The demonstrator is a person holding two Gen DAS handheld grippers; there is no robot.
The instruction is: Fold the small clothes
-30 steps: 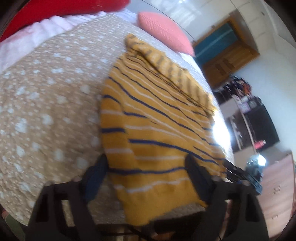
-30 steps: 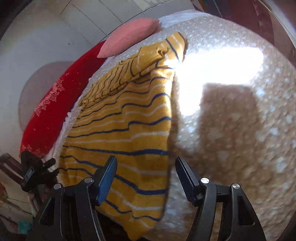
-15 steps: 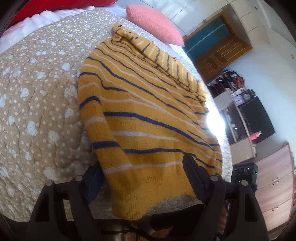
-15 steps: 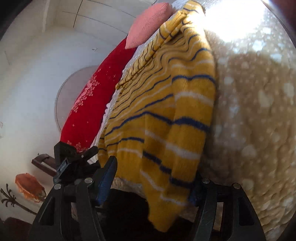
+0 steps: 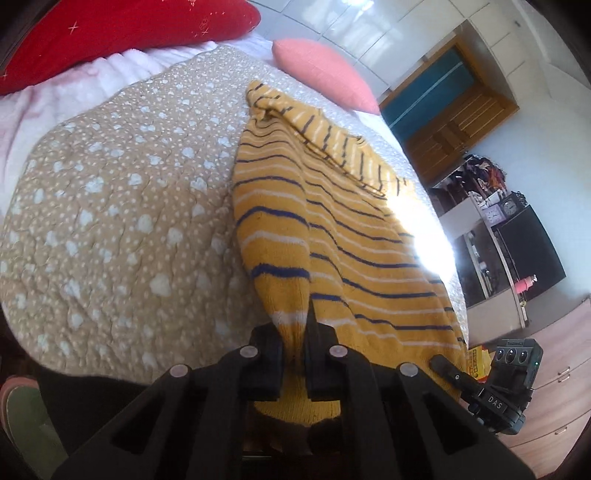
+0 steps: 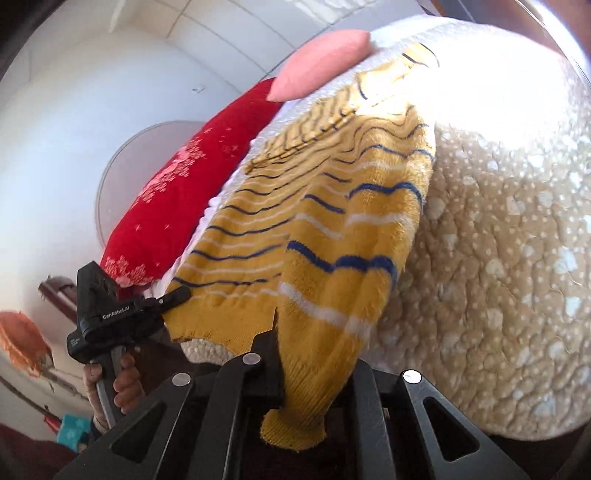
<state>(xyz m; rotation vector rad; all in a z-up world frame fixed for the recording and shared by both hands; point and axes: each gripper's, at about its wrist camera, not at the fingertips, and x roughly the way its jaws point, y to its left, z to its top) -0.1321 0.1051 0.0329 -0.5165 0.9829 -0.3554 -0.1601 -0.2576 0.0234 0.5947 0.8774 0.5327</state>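
- Left wrist view: your left gripper (image 5: 294,334) is clenched on the near-left bottom corner of the sweater (image 5: 332,229); its jaws have just been closing, w/ the knit pinched between them and a bit of hem hanging below the pads.
- Sweater is mustard yellow w/ navy and white stripes. It lies on the bedspread (image 5: 110,206), running from the gripper away toward the pink pillow (image 5: 325,74).
- Left sleeve of the sweater is folded over its body, so the left edge nr the gripper looks doubled. Neck end is rumpled, just short of the pink pillow.
- Red cushion (image 5: 122,33) sits beyond the sweater, far left, on white bedding.
- Your right gripper (image 5: 480,387) shows at the sweater's near-right corner, at the bed edge. Bright sun patch falls across the sweater's right side.
- Right wrist view: your right gripper (image 6: 314,354) is clamped on the sweater's (image 6: 314,221) near-right corner; jaws just been closing, fabric between them, a sleeve cuff dangling under the pads.
- Sweater stretches away from the gripper toward the pink pillow (image 6: 321,62); the red cushion (image 6: 177,206) lies left of the sweater.
- Bedspread (image 6: 498,258), tan w/ white dots, fills everything right of the sweater, sunlit at the far end.
- Your left gripper (image 6: 170,299) is at the sweater's near-left hem, w/ your hand (image 6: 114,384) on its handle below.
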